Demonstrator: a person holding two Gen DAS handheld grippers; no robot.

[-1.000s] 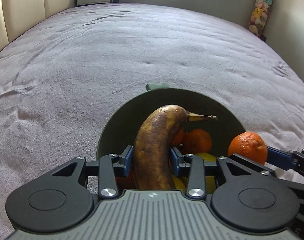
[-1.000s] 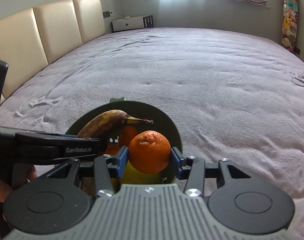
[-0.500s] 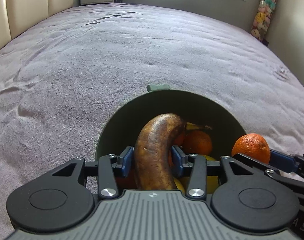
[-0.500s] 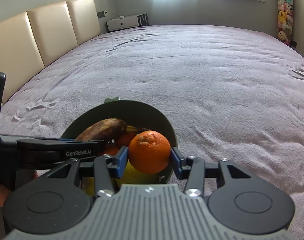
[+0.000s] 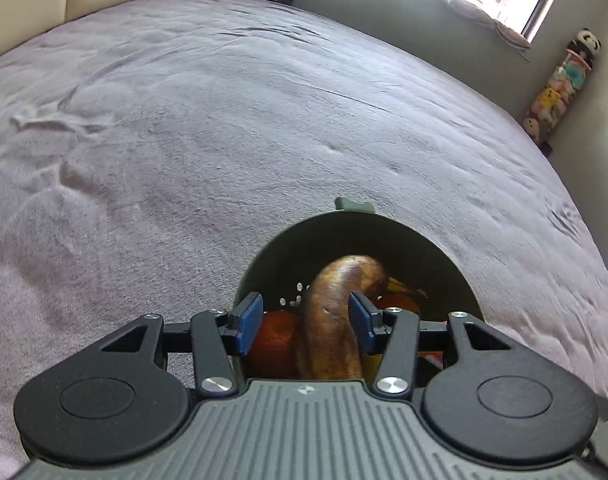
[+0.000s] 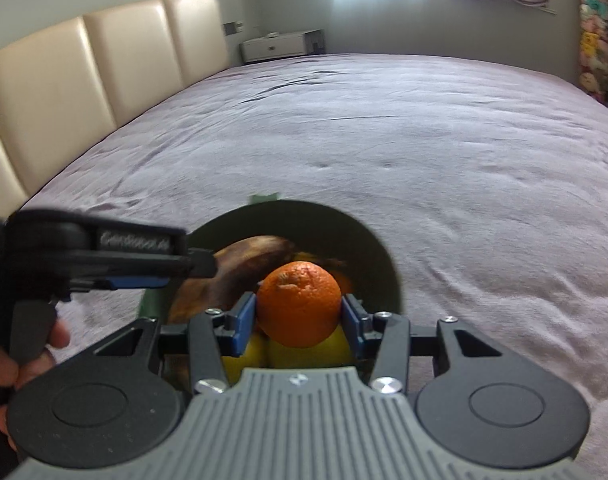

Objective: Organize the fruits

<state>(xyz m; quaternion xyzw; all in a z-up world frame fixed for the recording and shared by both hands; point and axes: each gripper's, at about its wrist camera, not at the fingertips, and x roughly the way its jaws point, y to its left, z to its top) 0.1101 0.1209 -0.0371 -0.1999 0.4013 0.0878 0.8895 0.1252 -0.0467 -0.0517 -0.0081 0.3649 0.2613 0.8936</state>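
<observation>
Left gripper point(image 5: 304, 322) is sitting open around the banana point(image 5: 336, 320) in the bowl point(image 5: 460, 276); right gripper point(image 6: 299, 322) is gripping the orange point(image 6: 299, 304) centre-frame, directly over it.

Ahead lies a mauve bedspread point(image 6: 384, 152); cream headboard point(image 6: 83, 92) far left, white cabinet point(image 6: 281, 45) beyond, plush toys point(image 5: 560, 88) far right.

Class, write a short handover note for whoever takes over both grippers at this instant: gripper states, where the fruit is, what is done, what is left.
Left gripper: open, blue pads apart around the browned banana, which lies in the dark green bowl.
Right gripper: shut on the orange, held over the bowl.
Done: banana, other oranges and yellow fruit are in the bowl.
Left: release the orange into the bowl and withdraw both grippers.
</observation>
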